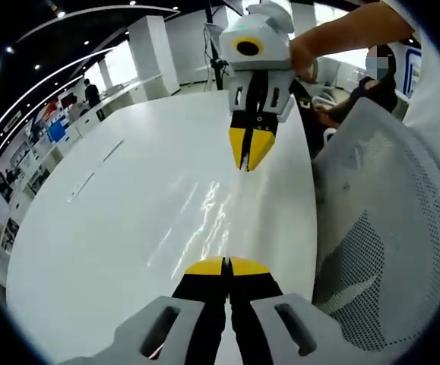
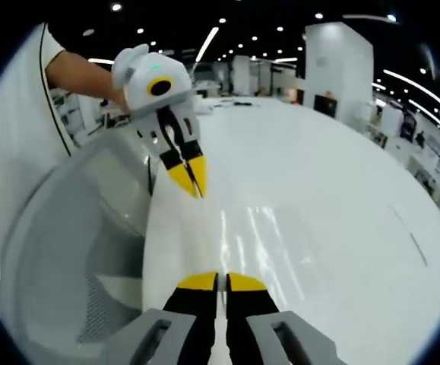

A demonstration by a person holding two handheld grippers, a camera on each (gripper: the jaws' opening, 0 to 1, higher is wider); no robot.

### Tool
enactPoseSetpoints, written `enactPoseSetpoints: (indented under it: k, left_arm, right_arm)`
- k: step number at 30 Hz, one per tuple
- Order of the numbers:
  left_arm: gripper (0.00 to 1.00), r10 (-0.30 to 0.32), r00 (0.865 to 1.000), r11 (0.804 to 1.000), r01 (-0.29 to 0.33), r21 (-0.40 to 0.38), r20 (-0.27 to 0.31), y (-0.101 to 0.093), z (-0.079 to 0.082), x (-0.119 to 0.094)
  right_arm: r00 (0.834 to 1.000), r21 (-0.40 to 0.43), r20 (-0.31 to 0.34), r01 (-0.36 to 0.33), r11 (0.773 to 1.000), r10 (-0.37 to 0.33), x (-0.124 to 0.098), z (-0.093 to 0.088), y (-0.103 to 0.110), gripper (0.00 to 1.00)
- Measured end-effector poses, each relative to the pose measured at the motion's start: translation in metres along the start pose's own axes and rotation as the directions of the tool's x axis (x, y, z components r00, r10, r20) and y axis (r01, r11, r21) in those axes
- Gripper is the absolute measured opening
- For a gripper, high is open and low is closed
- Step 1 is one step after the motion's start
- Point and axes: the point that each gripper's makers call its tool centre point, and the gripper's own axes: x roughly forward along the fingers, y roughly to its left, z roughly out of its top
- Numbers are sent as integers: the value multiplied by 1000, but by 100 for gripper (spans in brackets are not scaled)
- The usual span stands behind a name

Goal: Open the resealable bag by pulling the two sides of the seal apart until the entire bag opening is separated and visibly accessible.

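Above the glossy white table (image 1: 128,228), a faint clear film, probably the resealable bag (image 1: 218,220), stretches lengthwise between the yellow-tipped left gripper (image 1: 226,266) and yellow-tipped right gripper (image 2: 222,282), each pinched closed on one end.

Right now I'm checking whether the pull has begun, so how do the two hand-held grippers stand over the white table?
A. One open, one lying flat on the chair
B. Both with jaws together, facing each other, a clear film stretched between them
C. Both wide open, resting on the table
B: the left hand-held gripper and right hand-held gripper point at each other, jaws together, with a glossy clear film between them above the white table.
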Motion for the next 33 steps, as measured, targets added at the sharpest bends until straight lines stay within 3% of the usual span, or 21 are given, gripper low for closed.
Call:
enactPoseSetpoints:
  k: [2,3,5,11,19,23,33]
  left_arm:
    - [0,0,1000,1000,0,0,-9,1,-3,0]
    - [0,-18,1000,1000,18,-14,11,-2,0,1]
    - [0,-15,1000,1000,15,-18,7,-1,0,1]
    - [0,-27,1000,999,27,20,-6,-7,3,5]
    - [0,-18,1000,996,18,91,6,-9,3,5]
    - [0,-15,1000,995,14,101,7,-8,2,5]
    - [0,-9,1000,986,7,169,11,-11,5,7]
  right_arm:
    - [1000,1,-17,6,1000,-6,-3,-8,-1,0]
    - [1000,22,11,-7,1000,7,-4,-7,2,0]
    - [1000,28,7,-2,1000,2,-4,-10,2,0]
    - [1000,36,-14,0,999,0,-4,-15,4,0]
    - [999,126,3,-33,992,33,-4,-18,12,2]
    - [997,184,60,-67,981,57,-3,-9,19,9]
    - [989,204,137,-77,976,49,-8,19,15,9]
